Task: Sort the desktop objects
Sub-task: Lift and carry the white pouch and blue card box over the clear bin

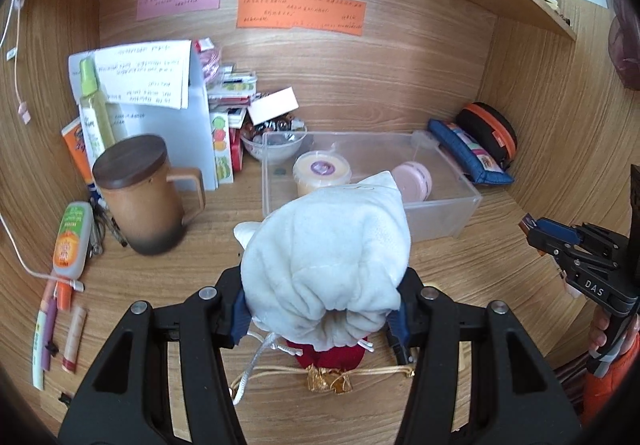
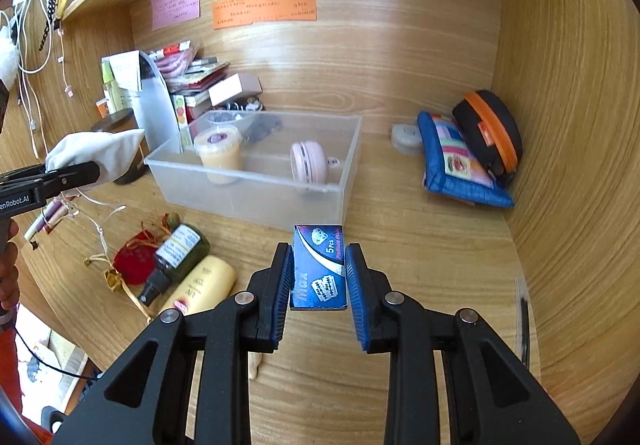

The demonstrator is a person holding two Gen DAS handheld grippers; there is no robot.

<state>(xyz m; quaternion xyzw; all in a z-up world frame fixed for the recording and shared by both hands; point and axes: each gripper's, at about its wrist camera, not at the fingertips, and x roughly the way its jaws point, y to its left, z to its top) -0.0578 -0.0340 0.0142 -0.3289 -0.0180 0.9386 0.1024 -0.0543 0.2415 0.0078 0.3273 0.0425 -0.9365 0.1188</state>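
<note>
Left wrist view: my left tongs point(image 1: 320, 309) grip a white drawstring pouch point(image 1: 328, 269), held above the bench point(image 1: 200, 265) just near of the clear plastic bin point(image 1: 440, 213). Inside the bin sit a lidded yellow cup point(image 1: 322, 173) and a pink round case point(image 1: 414, 181). A brown lidded mug point(image 1: 144, 197) stands to the left.

Right wrist view: my right tongs point(image 2: 318, 277) clamp a blue razor-blade box point(image 2: 319, 269) just near of the bin's near right corner.
</note>
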